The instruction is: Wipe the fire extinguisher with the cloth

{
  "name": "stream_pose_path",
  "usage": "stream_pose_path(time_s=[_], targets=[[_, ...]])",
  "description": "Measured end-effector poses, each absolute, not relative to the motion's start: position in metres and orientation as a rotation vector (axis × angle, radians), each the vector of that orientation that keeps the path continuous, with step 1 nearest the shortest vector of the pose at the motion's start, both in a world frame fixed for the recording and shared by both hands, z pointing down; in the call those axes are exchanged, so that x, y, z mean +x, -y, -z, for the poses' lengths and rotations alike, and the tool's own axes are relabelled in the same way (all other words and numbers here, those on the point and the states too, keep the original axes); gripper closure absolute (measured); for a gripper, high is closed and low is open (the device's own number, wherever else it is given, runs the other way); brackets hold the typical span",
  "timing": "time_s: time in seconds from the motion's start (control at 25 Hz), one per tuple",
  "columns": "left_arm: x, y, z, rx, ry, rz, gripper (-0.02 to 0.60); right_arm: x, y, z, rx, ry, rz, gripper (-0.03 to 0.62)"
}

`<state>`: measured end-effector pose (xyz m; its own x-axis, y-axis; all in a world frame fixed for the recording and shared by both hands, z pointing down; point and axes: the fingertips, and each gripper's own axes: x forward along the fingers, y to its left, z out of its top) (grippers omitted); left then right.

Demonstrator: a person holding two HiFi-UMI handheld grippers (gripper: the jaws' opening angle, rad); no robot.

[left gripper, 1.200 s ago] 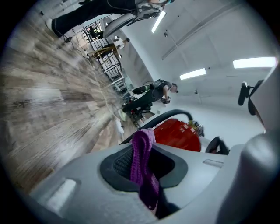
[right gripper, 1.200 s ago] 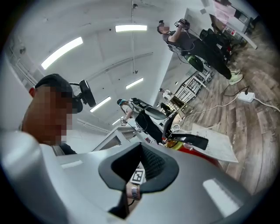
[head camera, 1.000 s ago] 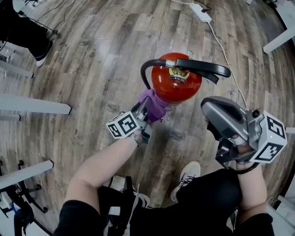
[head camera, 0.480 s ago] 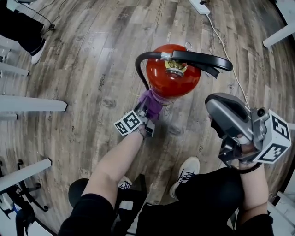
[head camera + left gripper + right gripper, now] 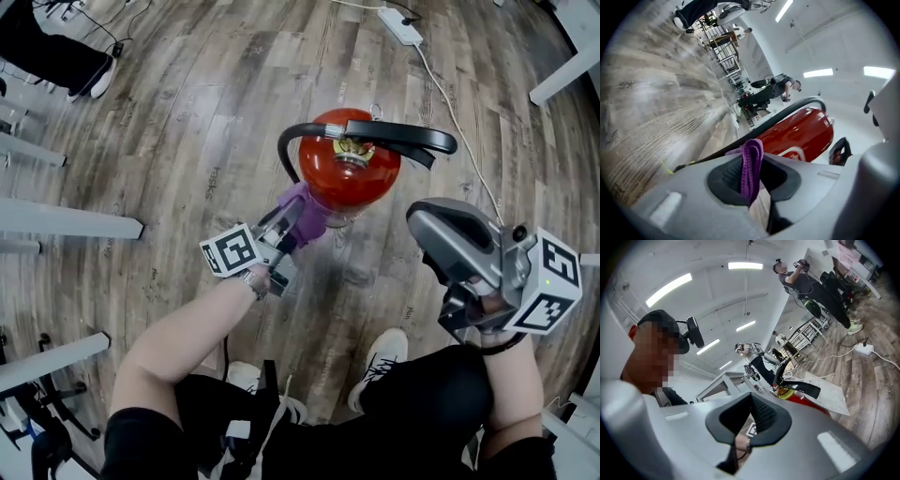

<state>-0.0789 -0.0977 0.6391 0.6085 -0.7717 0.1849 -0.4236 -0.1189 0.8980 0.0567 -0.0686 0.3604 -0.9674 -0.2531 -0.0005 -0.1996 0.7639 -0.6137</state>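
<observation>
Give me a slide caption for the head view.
Left gripper holds a purple cloth against the red fire extinguisher; the right gripper, shut and empty, hangs apart.

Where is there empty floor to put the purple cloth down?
Bare floor lies between the fire extinguisher and the white beams at left, and beyond it up to the power strip. It's crowded by the shoe and along the cable on the right.

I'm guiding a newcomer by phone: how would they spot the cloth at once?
Find the red fire extinguisher standing on the wooden floor. Beside its body the left claw is shut on a small folded cloth. It is the only purple thing there.
</observation>
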Motion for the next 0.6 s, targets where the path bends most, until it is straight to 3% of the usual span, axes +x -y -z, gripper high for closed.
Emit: stream_pose_path(time_s=[0.16, 0.28, 0.6], targets=[[-0.081, 0.107, -0.527, 1.852, 0.847, 0.658, 0.534, 0.057, 0.071, -0.356, -0.377, -2.860, 0.964, 0.591], [-0.084, 0.103, -0.468, 2.017, 0.831, 0.688, 0.535, 0.054, 0.071, -0.357, -0.372, -2.859, 0.965, 0.591], [-0.061, 0.093, -0.419, 2.514, 1.013, 0.171, 0.534, 0.053, 0.067, -0.355, -0.356, -2.884, 0.927, 0.591]])
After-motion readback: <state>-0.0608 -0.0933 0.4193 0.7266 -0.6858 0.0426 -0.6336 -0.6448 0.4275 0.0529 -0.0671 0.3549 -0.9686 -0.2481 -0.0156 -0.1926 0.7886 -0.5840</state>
